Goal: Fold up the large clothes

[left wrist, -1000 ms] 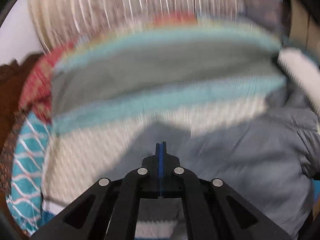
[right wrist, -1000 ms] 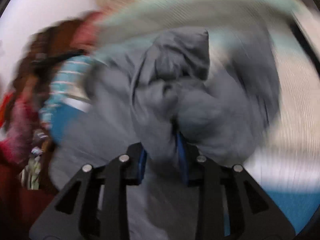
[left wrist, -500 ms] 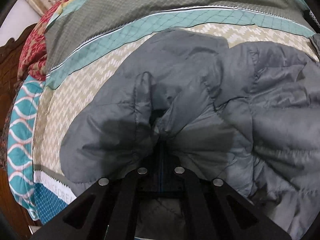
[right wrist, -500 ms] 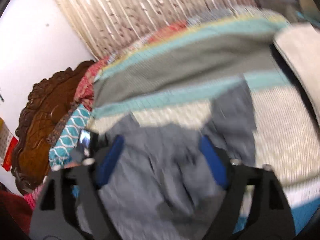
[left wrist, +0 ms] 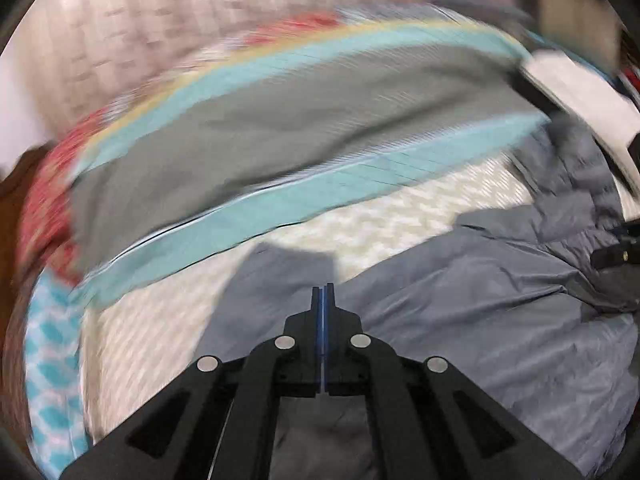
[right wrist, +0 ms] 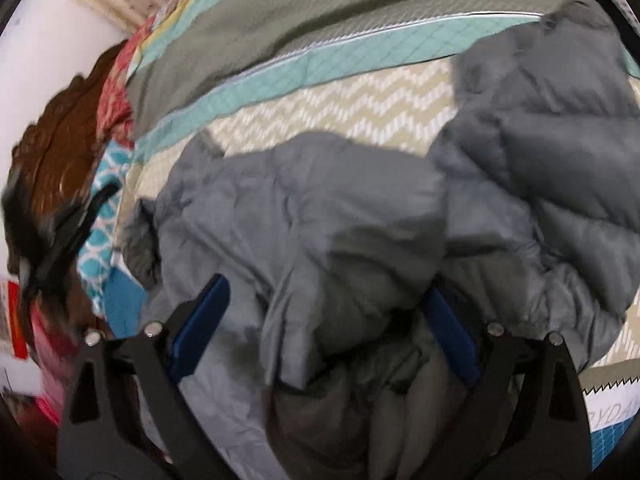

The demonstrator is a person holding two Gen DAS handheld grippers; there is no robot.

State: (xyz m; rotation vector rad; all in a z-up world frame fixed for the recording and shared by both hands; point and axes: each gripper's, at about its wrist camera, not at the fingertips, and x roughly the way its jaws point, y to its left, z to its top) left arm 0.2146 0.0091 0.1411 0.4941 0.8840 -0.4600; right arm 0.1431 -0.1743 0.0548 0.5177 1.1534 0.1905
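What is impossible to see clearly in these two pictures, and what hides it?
- Left wrist view: the bedspread pattern and the curtain are smeared by motion blur.
- Left wrist view: whether the shut left gripper pinches any of the grey jacket; none shows between its pads.
- Right wrist view: the jacket's lower part, behind the open right gripper.
- Right wrist view: printed letters at the right edge, cut off.

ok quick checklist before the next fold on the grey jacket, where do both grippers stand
1. Right gripper open: ok, jaws wide, having just opened.
2. Right pads off the grey jacket: cannot tell, fabric bunches between them.
3. Left gripper shut: ok.
4. Left gripper holds fabric: cannot tell; nothing shows between the blue pads.
5. Jacket flat on the bedspread: not ok, crumpled.
6. Left view sharp: not ok, blurred.
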